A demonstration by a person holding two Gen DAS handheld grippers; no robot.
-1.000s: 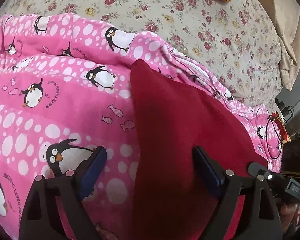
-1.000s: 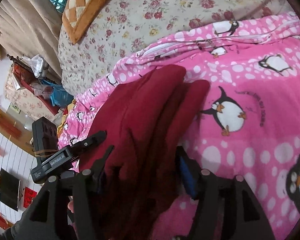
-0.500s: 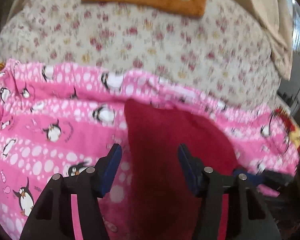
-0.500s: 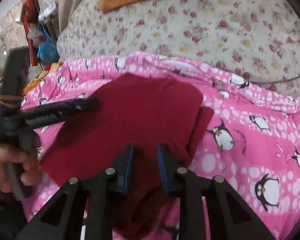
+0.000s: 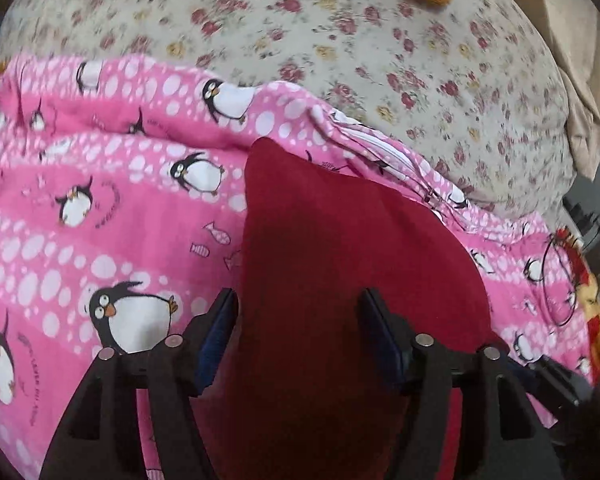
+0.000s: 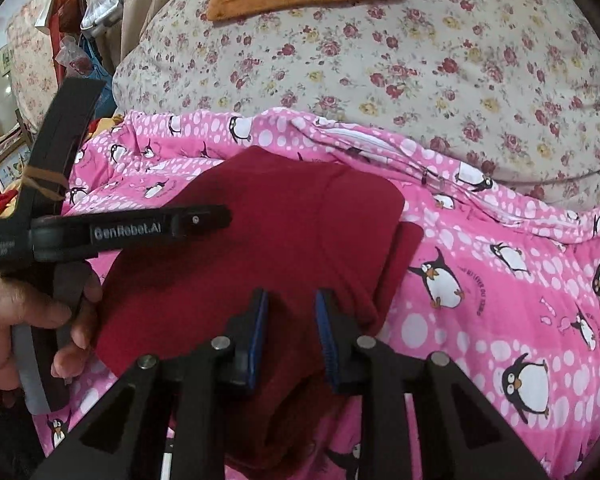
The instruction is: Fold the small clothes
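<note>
On the pink penguin blanket lies the soft dark red cloth, half folded. My left tool and right tool are both released, so I press the fold flat gently.

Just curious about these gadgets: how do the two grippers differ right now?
The left gripper stands wide open, its fingers straddling the red garment; the right gripper is only narrowly open. The left sits at the garment's left edge, the right near its middle. Both have blue pads and black frames.
</note>
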